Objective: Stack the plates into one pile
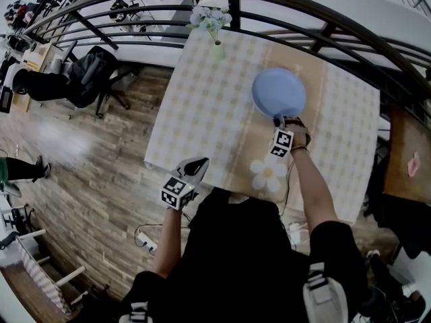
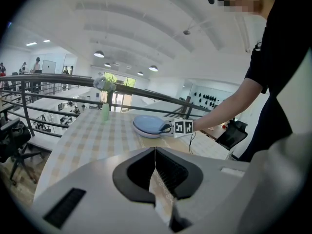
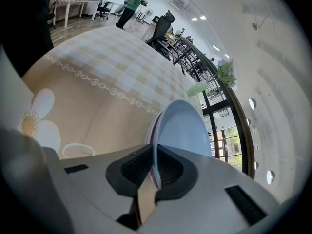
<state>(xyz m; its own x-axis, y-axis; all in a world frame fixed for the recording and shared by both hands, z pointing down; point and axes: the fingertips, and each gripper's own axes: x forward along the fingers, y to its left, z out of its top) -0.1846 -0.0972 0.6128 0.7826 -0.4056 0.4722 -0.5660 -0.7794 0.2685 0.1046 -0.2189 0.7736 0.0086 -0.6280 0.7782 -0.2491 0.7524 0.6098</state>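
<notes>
A light blue plate [image 1: 278, 91] lies on the checked tablecloth at the table's far right. In the right gripper view the blue plate [image 3: 183, 130] sits on top of another plate whose pinkish edge [image 3: 149, 130] shows under it. My right gripper [image 1: 277, 121] is at the plate's near rim, and in its own view the right gripper [image 3: 154, 167] is shut on that rim. From the left gripper view the pile [image 2: 148, 125] appears with the right gripper [image 2: 168, 127] at its side. My left gripper [image 1: 199, 163] hovers at the table's near left edge; its jaws [image 2: 155, 172] are shut with nothing between them.
A small green vase with pale flowers [image 1: 214, 25] stands at the table's far edge, beside a dark railing [image 1: 135, 12]. A printed daisy [image 1: 267, 173] marks the cloth near me. An office chair [image 1: 87, 79] stands on the wooden floor to the left, and a power strip [image 1: 145, 241] lies below.
</notes>
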